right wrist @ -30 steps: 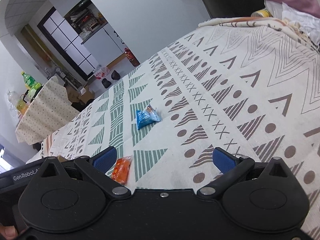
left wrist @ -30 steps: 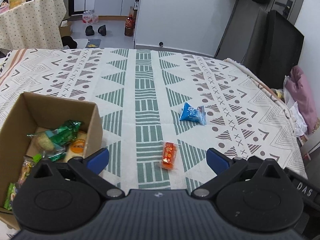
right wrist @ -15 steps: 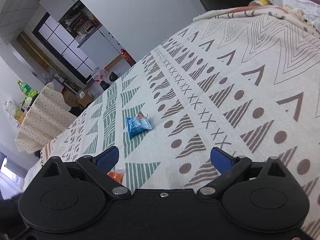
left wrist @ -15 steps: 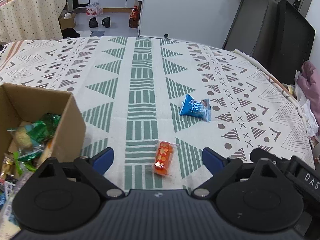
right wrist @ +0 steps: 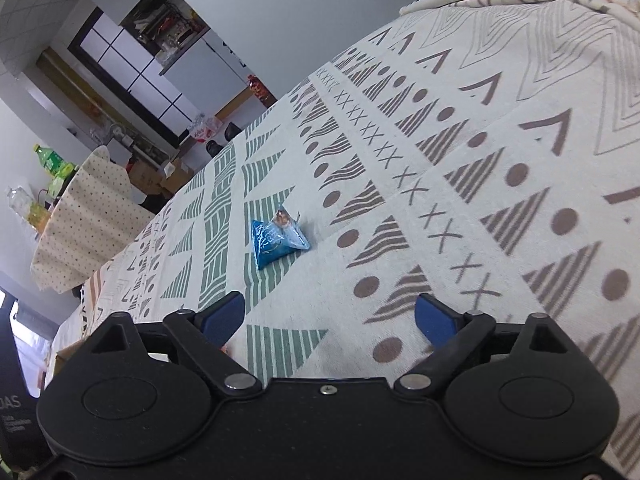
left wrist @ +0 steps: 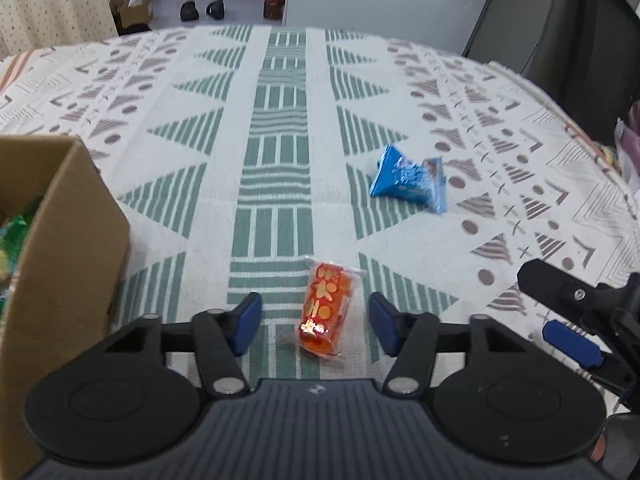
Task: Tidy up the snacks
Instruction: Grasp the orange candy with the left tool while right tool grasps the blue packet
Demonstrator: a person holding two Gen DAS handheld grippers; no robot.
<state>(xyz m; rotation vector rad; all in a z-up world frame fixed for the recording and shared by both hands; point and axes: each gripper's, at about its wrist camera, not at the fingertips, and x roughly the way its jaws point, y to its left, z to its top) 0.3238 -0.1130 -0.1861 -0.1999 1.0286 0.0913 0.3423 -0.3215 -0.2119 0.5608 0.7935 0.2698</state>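
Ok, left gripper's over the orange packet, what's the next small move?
Probably finish closing the left gripper: its jaws have just been closing, and the orange packet lies on the cloth between the pads, which do not press it yet. Then lift toward the box.

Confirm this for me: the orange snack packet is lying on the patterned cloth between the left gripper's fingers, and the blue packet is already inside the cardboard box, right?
Not quite. The blue packet is not in the cardboard box; the left wrist view shows it lying on the patterned cloth, beyond the orange snack packet. The orange packet does lie between the left gripper's fingers, untouched.
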